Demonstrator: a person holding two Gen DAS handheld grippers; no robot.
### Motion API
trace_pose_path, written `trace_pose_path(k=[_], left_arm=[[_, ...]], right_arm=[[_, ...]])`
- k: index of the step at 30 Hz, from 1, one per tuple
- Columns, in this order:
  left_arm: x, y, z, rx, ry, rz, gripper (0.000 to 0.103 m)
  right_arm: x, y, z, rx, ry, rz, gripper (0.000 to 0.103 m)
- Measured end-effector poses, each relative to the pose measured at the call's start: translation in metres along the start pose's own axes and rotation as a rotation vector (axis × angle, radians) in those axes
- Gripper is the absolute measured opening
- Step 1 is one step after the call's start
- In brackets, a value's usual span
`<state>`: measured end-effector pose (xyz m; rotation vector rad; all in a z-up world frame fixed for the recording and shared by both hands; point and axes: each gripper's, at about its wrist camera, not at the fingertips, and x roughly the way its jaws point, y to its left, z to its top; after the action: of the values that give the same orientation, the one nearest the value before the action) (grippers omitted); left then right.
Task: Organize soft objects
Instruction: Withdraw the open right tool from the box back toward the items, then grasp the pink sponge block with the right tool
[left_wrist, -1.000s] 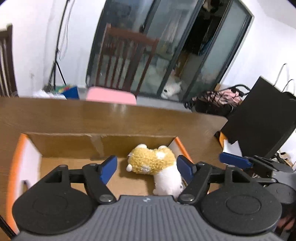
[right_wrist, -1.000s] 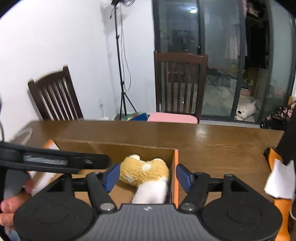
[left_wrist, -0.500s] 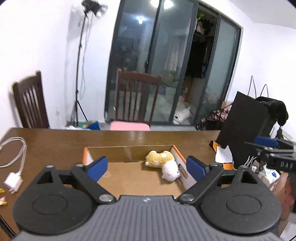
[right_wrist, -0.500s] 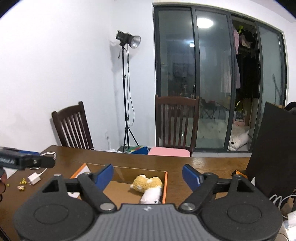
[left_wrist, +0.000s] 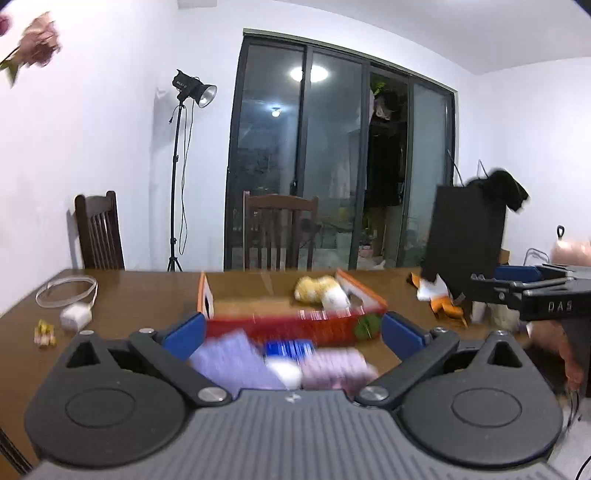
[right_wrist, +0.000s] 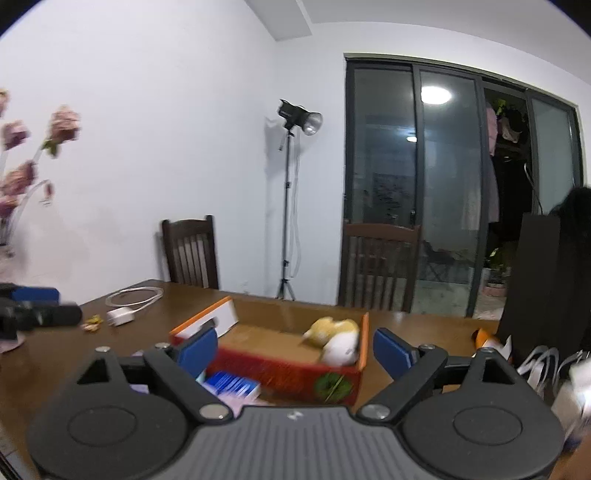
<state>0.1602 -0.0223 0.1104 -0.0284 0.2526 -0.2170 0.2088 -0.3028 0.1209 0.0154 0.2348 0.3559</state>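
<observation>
A yellow and white plush toy lies in the far right corner of an open cardboard box with red and orange walls. My left gripper hangs in front of the box, its jaws opening wide and gripping nothing. Beneath it lie blurred soft things: a purple one, a pink one and a white one, with a blue packet beside them. My right gripper is also short of the box, jaws opening, nothing pressed between them.
A white charger with a coiled cable lies on the brown table at the left. A tall black bag and an orange and white item stand at the right. Two chairs and a light stand are behind the table.
Both grippers have drawn well back from the box and their jaws have spread wider. The plush toy stays in the box, now far ahead; the soft things near the front have come into view.
</observation>
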Motion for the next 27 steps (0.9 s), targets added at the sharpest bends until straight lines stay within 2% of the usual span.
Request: trace_pose_path(k=[4, 6, 9, 13, 18, 20, 21, 23, 27], left_arm=[[-0.017, -0.006, -0.048, -0.039, 0.101, -0.03, 0.103], [-0.019, -0.007, -0.06, -0.03, 0.128, -0.021, 0.103], [-0.015, -0.01, -0.067, -0.025, 0.134, -0.017, 0.103], [0.004, -0.015, -0.07, -0.05, 0.168, -0.041, 0.103], [0.039, -0.036, -0.079, -0.083, 0.231, -0.151, 0.1], [0.055, -0.044, -0.08, -0.086, 0.265, -0.193, 0.086], [0.062, -0.046, -0.081, -0.09, 0.277, -0.223, 0.083], [0.079, -0.048, -0.081, -0.11, 0.319, -0.251, 0.078], [0.105, -0.041, -0.085, -0.177, 0.378, -0.278, 0.062]], right_arm=[[-0.019, 0.011, -0.062, 0.021, 0.022, 0.099, 0.101], [-0.02, 0.016, -0.092, 0.057, 0.092, 0.125, 0.101], [-0.023, 0.017, -0.112, 0.095, 0.135, 0.124, 0.101], [-0.01, 0.008, -0.109, 0.083, 0.128, 0.065, 0.101], [0.029, -0.021, -0.103, 0.204, 0.177, 0.057, 0.097], [0.049, -0.028, -0.099, 0.236, 0.184, 0.071, 0.091], [0.059, -0.034, -0.096, 0.253, 0.183, 0.083, 0.088], [0.076, -0.039, -0.093, 0.272, 0.205, 0.106, 0.074], [0.105, -0.045, -0.096, 0.29, 0.244, 0.152, 0.064]])
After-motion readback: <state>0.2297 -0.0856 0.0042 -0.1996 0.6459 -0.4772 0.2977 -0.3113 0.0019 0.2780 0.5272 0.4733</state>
